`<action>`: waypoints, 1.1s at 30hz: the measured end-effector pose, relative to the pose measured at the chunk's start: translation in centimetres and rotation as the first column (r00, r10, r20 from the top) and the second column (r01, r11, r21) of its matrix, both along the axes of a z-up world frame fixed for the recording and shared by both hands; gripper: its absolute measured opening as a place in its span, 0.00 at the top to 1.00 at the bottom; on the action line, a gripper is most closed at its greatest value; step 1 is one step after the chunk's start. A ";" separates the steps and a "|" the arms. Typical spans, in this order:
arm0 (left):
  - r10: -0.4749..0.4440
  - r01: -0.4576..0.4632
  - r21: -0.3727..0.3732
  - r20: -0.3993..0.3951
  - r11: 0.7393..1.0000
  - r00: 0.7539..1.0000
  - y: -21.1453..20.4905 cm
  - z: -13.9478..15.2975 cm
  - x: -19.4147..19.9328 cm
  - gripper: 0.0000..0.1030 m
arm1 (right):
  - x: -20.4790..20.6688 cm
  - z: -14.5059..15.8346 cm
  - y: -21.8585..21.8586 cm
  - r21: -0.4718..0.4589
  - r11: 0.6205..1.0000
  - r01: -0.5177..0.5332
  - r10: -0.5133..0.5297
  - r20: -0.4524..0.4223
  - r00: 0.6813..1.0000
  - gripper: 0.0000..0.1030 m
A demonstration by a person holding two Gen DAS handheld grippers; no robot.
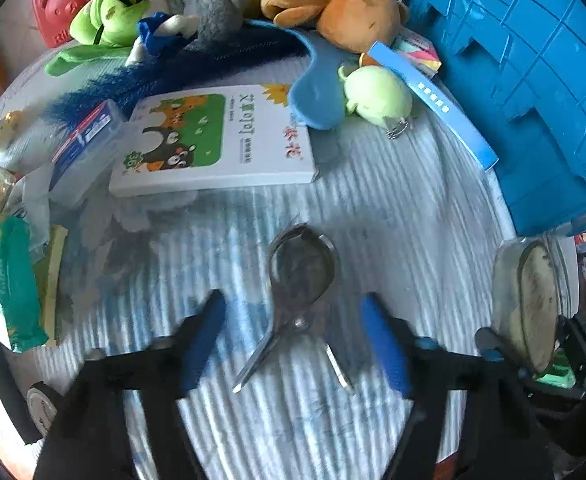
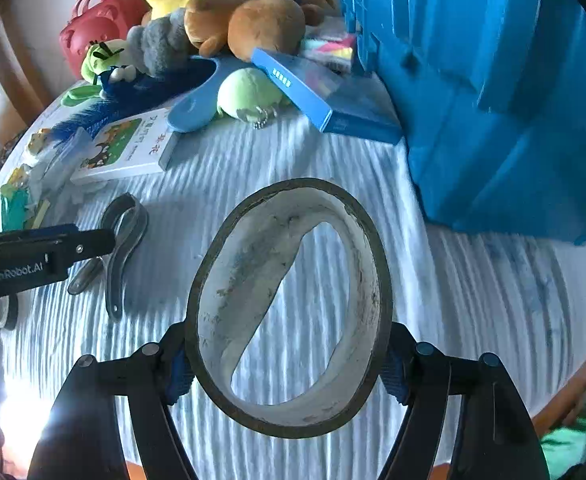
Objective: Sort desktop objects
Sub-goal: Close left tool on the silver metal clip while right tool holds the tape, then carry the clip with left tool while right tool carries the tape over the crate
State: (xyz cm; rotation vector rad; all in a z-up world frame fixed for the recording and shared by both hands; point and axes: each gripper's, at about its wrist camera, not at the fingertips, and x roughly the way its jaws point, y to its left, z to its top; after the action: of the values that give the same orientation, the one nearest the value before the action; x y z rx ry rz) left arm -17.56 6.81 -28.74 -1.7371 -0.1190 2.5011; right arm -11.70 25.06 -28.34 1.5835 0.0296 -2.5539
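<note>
The tape roll (image 2: 289, 308) stands upright above the counter (image 2: 473, 300), clamped at its outer rim between the right tool's (image 2: 287, 368) blue pads (image 2: 179, 376). The left tool (image 1: 293, 344) hangs wide apart and grips nothing; the metal punch (image 1: 299, 292) lies flat on the counter between its fingers (image 1: 203, 336), touching neither. In the right view the left tool's black body reads "GenRobot.AI". Beyond the punch lies a white book (image 1: 217, 140) with cartoon animals, Korean lettering and red Chinese characters too small to read. A blue crate (image 2: 493, 92) stands to the right, plush toys (image 2: 245, 24) behind.
</note>
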 end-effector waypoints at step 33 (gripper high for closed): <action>-0.074 0.090 0.015 -0.433 0.996 0.899 -1.3 21.9 4.5 0.62 | 2.3 21.5 -3.6 -0.008 0.994 -0.112 0.099 -0.403 0.910 0.29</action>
State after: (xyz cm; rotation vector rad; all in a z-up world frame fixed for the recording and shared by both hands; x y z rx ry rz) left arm -13.06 5.55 -6.81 -1.1066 -0.0527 2.7274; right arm -9.39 21.44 -6.84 0.9876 0.1133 -2.7284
